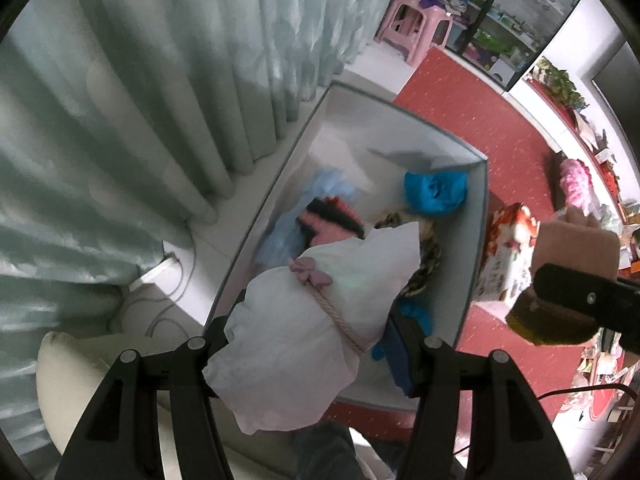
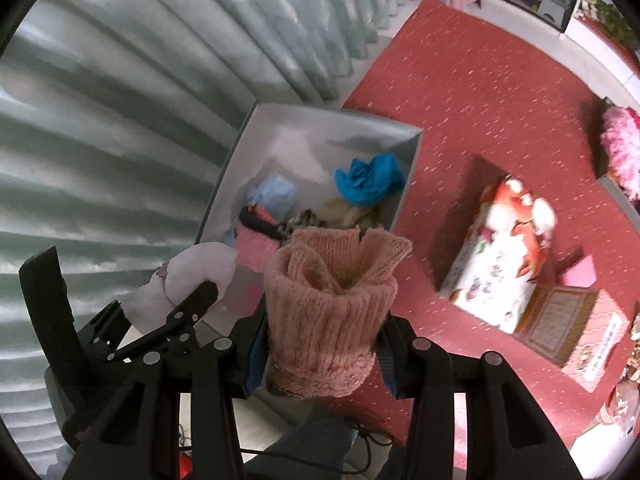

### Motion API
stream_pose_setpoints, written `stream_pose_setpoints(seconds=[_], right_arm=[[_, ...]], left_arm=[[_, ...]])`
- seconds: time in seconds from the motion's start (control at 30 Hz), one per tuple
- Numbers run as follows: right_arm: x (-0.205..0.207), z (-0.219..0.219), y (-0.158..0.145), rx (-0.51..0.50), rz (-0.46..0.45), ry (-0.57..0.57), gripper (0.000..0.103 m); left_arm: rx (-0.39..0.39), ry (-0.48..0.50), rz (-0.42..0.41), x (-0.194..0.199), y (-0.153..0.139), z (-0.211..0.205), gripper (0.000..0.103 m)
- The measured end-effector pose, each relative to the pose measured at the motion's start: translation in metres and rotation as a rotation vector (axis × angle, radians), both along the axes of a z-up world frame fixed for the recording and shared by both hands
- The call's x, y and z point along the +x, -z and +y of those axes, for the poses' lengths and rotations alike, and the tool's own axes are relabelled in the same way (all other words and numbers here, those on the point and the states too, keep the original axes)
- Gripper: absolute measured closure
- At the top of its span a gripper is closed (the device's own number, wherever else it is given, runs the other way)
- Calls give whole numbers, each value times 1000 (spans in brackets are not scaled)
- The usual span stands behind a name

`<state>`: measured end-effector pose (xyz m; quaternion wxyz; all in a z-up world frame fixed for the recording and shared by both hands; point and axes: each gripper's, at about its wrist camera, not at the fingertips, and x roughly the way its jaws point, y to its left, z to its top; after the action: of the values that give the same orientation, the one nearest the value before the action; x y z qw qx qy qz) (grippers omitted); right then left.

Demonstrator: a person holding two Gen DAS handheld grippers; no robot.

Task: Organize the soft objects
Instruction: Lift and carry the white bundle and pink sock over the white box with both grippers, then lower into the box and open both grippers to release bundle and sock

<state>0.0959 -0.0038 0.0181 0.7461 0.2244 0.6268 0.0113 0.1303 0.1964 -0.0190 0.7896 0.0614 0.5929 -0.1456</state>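
Note:
My left gripper (image 1: pixel 312 340) is shut on a white cloth pouch (image 1: pixel 320 280) tied with a pink cord and bow. It hangs over the near end of an open grey box (image 1: pixel 476 240) on the floor. In the box lie a blue cloth (image 1: pixel 436 192), a pink-and-black knit piece (image 1: pixel 332 220), pale blue fluff and a leopard-print item. My right gripper (image 2: pixel 322 344) is shut on a rolled pink knitted piece (image 2: pixel 328 300), held just before the box's (image 2: pixel 340 128) near right corner. The left gripper (image 2: pixel 176 312) with the pouch (image 2: pixel 196 276) shows at the left of the right wrist view.
A pale green curtain (image 1: pixel 140 100) hangs left of the box. Red carpet (image 2: pixel 460 80) spreads to the right with a white-and-orange printed carton (image 2: pixel 504 264), a brown box (image 2: pixel 556 320) and a pink fluffy item (image 2: pixel 624 152). A pink stool (image 1: pixel 412 20) and shelves stand far off.

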Motion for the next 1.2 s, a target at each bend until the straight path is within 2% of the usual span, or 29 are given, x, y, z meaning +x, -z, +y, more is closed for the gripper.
stream_pose_setpoints(seconds=[0.37, 1.07, 1.2], right_arm=[[15, 22, 25, 24, 42, -47, 56], [49, 3, 42, -1, 71, -14, 56], [62, 9, 48, 1, 57, -39, 56]], left_arm=[[37, 8, 19, 6, 9, 4, 40], [72, 73, 64, 26, 33, -25, 40], [51, 89, 87, 29, 37, -26, 37]])
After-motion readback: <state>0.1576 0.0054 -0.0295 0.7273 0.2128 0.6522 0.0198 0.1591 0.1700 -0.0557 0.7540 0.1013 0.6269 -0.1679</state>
